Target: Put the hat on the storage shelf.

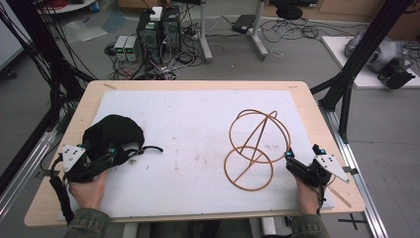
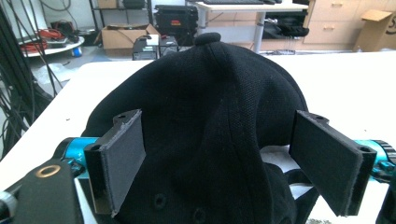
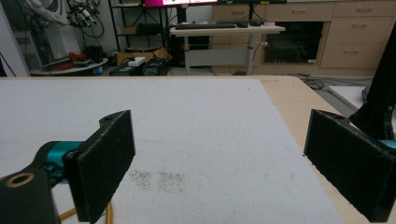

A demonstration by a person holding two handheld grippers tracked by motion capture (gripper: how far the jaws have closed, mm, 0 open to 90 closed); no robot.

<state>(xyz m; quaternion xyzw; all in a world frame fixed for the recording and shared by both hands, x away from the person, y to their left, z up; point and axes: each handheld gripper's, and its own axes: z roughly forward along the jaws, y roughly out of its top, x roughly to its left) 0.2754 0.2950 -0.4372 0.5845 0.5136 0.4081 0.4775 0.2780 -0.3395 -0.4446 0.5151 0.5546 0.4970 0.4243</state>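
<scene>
The worktop (image 1: 198, 85) is a pale wooden board, and a white sheet (image 1: 198, 129) covers nearly all of it. In the high view, the wire stand (image 1: 256, 148), a set of thin copper-coloured hoops joined into an open frame, stands at about 4 o'clock from the sheet's middle, its lowest ring flat on the sheet. The black cap (image 1: 113, 133) lies at about 9 o'clock, near the sheet's left edge, with its strap trailing toward 3 o'clock.

The left claw (image 1: 119, 154) sits just at 6 o'clock of the cap, held in the person's left hand (image 1: 89, 191). In the left gripper view the cap (image 2: 205, 121) rises close ahead, and the claw (image 2: 229, 165) is spread wide, one jaw on either side of the cap's back; whether the pads touch the cloth cannot be told, and nothing is pinched.

The right claw (image 1: 288, 157) rests at 3 o'clock of the stand's lowest ring, just beside it. In the right gripper view the claw (image 3: 219, 168) is wide open with bare sheet (image 3: 187, 130) between the jaws, and a bit of the stand's wire (image 3: 109, 214) shows at the bottom, by the jaw at 8 o'clock.
</scene>
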